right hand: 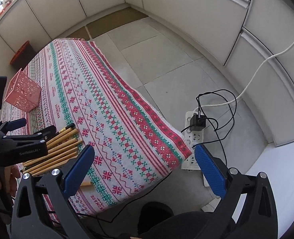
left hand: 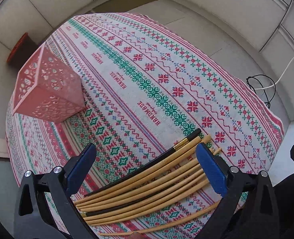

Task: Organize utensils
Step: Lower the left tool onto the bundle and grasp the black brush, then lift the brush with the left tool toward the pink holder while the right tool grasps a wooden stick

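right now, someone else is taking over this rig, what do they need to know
Left gripper: open, above the pile of chopsticks, gripping nothing.
Right gripper: open and empty, out over the table's right edge.
Chopsticks: all loose on the patterned tablecloth at the near side, mostly bamboo plus a couple of black ones.
Pink holder: standing at the far left of the table; from these views no chopsticks show in it.
Done: nothing sorted yet, by the look of it.
Left: gather the chopsticks and stand them in the holder.
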`<state>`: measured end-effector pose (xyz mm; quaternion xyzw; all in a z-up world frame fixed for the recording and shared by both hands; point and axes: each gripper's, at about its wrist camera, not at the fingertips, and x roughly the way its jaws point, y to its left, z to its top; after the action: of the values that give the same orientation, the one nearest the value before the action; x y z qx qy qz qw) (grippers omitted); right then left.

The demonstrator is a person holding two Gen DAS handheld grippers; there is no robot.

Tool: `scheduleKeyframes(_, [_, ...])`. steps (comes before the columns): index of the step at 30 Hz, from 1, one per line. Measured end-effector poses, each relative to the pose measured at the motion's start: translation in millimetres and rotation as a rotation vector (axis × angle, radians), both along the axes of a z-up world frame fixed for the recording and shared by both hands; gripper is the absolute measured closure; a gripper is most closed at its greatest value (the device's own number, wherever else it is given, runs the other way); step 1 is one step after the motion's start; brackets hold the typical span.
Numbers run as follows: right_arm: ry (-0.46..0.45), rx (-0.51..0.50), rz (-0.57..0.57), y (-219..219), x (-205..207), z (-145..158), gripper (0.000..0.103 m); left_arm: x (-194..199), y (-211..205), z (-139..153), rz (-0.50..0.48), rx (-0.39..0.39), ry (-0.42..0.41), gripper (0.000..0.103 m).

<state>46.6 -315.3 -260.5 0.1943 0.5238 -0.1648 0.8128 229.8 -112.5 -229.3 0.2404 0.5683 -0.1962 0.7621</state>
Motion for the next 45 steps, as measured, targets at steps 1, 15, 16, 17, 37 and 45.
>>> scheduleKeyframes(1, [-0.002, 0.003, -0.006, 0, 0, -1, 0.006, 1, -3, -4, -0.019, 0.017, 0.000, 0.007])
scheduleKeyframes(15, [0.006, 0.040, 0.000, 1, 5, -3, 0.006, 13, 19, -40, -0.119, 0.075, 0.060, 0.006])
scheduleKeyframes(16, [0.006, 0.041, -0.001, 0, 5, -3, 0.006, 14, 24, -38, -0.104, 0.040, 0.064, 0.010])
scheduleKeyframes(17, [0.005, 0.041, -0.001, 1, 5, -3, 0.006, 15, 27, -35, -0.090, 0.009, 0.070, 0.012])
scheduleKeyframes(37, [0.004, 0.095, -0.008, -3, 5, -6, 0.006, 4, -20, -46, -0.236, -0.019, 0.148, 0.072])
scheduleKeyframes(45, [-0.015, 0.134, -0.007, 8, 5, -1, 0.006, 0, -5, -27, -0.240, -0.156, 0.032, 0.097])
